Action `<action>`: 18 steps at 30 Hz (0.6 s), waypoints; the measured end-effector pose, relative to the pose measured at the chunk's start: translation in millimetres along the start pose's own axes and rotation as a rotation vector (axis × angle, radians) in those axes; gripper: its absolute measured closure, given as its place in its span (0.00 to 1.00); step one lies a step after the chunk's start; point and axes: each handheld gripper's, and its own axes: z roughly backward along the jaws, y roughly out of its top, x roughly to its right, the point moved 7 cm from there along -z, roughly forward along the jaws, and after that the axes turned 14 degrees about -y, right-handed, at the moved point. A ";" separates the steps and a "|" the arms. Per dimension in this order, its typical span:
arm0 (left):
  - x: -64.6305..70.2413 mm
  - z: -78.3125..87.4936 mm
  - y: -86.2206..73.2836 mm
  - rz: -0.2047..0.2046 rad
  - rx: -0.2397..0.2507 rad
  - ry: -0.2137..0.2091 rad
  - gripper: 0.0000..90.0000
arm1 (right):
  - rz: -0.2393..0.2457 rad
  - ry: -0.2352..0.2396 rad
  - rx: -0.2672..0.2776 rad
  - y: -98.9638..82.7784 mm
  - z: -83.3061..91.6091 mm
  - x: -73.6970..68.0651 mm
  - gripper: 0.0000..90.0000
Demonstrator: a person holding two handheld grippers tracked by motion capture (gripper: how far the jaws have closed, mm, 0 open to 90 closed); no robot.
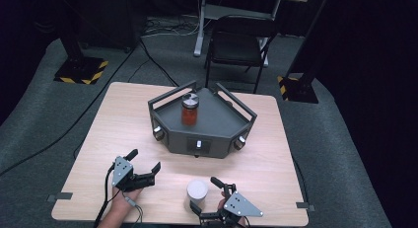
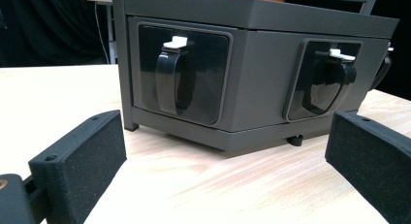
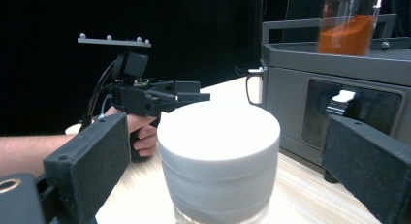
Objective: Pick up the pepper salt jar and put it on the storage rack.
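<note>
A jar with a wide white lid (image 1: 197,190) stands near the table's front edge. My right gripper (image 1: 206,194) is open, one jaw on each side of this jar without touching it. In the right gripper view the white-lidded jar (image 3: 219,151) sits between the black pads (image 3: 92,156). My left gripper (image 1: 145,160) is open and holds nothing, left of the jar, pointing at the grey box (image 1: 217,139). A glass jar of orange powder (image 1: 190,109) with a metal lid stands on top of the box. In the left gripper view the grey box (image 2: 257,73) shows two recessed handles (image 2: 169,81).
The grey box has raised rails and knobs at its corners (image 1: 158,133). The wooden table (image 1: 113,124) has bare room left and right of the box. Behind the table stand a black folding chair (image 1: 236,43) and stand bases with hazard stripes (image 1: 81,70).
</note>
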 end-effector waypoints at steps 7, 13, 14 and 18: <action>-0.4 0.3 -0.1 0.001 0.002 -0.001 0.01 | -0.005 0.014 -0.009 -3.2 -10.5 -3.2 0.05; -0.6 0.2 0.0 0.003 0.002 -0.001 0.01 | -0.005 0.021 -0.016 -3.5 -16.3 -4.6 0.06; -0.7 0.1 0.0 0.003 0.002 -0.002 0.01 | -0.003 0.020 -0.018 -3.1 -17.1 -4.7 0.06; -0.9 0.2 0.0 0.003 0.002 -0.003 0.01 | -0.001 0.023 -0.021 -1.7 -18.7 -5.2 0.07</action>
